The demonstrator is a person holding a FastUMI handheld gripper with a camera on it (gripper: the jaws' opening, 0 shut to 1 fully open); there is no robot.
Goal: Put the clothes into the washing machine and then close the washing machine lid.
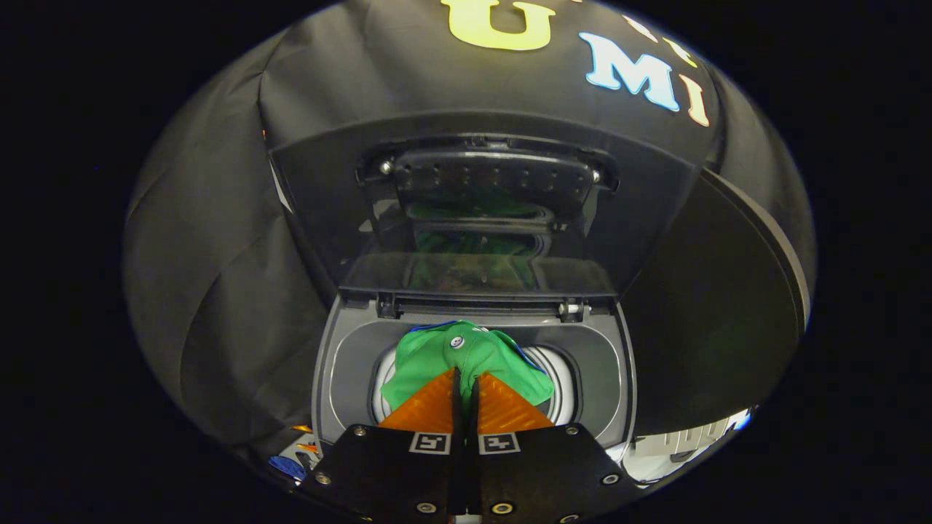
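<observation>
Green cloth (466,356) (seemingly pinched) between fingers (437,407)

Garment (466,353) in drum opening (557,367) — raised lid (488,218) behind.

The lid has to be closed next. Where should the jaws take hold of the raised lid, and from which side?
Probably the lid's free top edge, approached from the front and pulled down: it stands upright behind the tub opening, hinged at its base. The gripper, jaws shut, hangs above the green garment.
</observation>
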